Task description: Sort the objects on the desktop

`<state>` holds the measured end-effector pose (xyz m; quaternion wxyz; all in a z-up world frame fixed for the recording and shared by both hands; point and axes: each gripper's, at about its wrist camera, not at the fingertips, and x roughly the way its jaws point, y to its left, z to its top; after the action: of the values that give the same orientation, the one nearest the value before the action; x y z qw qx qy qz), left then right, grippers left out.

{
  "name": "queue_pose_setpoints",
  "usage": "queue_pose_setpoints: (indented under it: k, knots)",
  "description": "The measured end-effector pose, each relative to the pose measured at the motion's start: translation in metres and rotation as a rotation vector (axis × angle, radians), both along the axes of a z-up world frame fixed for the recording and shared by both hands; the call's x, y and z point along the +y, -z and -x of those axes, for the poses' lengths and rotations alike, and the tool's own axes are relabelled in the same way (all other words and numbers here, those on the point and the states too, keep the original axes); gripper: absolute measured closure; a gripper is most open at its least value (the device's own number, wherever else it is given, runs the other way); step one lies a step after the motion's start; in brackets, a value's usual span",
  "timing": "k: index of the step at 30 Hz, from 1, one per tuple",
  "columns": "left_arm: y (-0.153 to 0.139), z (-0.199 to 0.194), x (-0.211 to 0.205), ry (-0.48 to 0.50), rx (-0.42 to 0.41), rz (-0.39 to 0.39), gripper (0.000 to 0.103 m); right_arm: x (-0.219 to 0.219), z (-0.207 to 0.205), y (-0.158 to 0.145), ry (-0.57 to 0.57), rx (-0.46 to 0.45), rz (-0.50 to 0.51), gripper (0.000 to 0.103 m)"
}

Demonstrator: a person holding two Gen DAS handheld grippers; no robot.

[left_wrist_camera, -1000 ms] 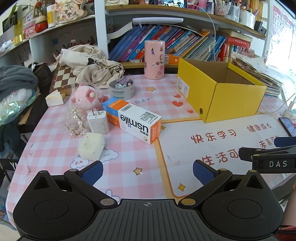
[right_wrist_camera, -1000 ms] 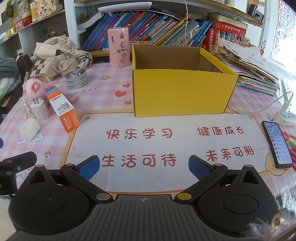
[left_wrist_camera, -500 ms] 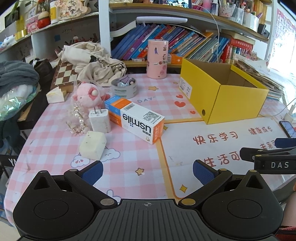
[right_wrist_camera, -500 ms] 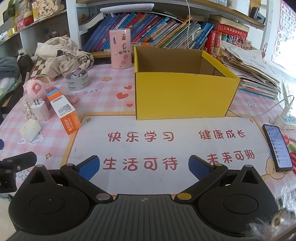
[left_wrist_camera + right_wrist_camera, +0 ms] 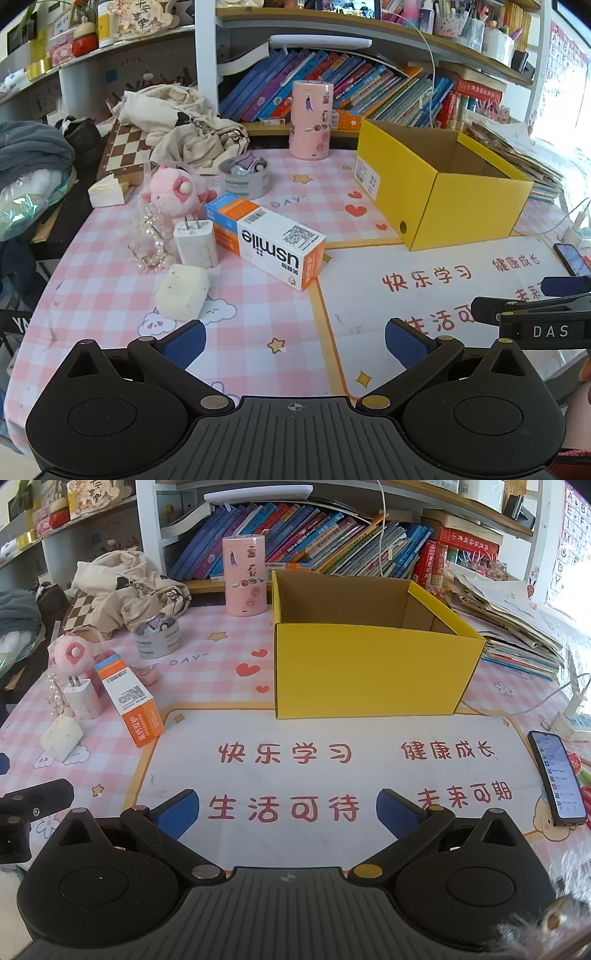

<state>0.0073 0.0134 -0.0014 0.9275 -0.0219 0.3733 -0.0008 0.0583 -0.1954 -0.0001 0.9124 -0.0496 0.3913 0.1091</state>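
Note:
An open yellow box (image 5: 443,192) (image 5: 369,672) stands empty at the back of the desk mat. Left of it lie a white and orange usmile carton (image 5: 269,240) (image 5: 129,701), a white charger plug (image 5: 195,243) (image 5: 83,698), a pale speckled block (image 5: 181,291) (image 5: 61,736), a pink plush toy (image 5: 173,192) (image 5: 70,653), a bead string (image 5: 153,240) and a grey tape roll (image 5: 243,179) (image 5: 157,637). My left gripper (image 5: 293,341) hovers open over the checked cloth, short of the block. My right gripper (image 5: 288,810) hangs open above the mat's red lettering, nothing between its fingers.
A pink cylinder (image 5: 311,120) (image 5: 244,575) stands behind the box before a shelf of books. A phone (image 5: 557,775) lies at the right, with a cable and paper stacks beyond. A chessboard (image 5: 127,151) and crumpled cloth (image 5: 184,122) sit back left.
Both views have shifted slightly, as though both grippers rose or drew back a little. Neither gripper's opening has changed and no object on the desk has moved.

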Motion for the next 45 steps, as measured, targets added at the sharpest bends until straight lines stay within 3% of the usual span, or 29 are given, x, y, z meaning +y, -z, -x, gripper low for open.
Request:
queue_pose_setpoints:
  k: [27,32,45]
  knots:
    - [0.006,-0.009,0.004,0.013,0.033,0.017,0.000,0.013,-0.008,0.003,-0.030,0.006,0.023,0.000]
    - [0.004,-0.006,0.010,0.028,0.004,0.083,0.000,0.019,-0.008,0.004,-0.056,0.011,0.035,0.000]
    - [0.002,-0.003,0.017,0.048,-0.039,0.120,0.000,0.029,-0.010,0.003,-0.088,0.009,0.034,0.000]
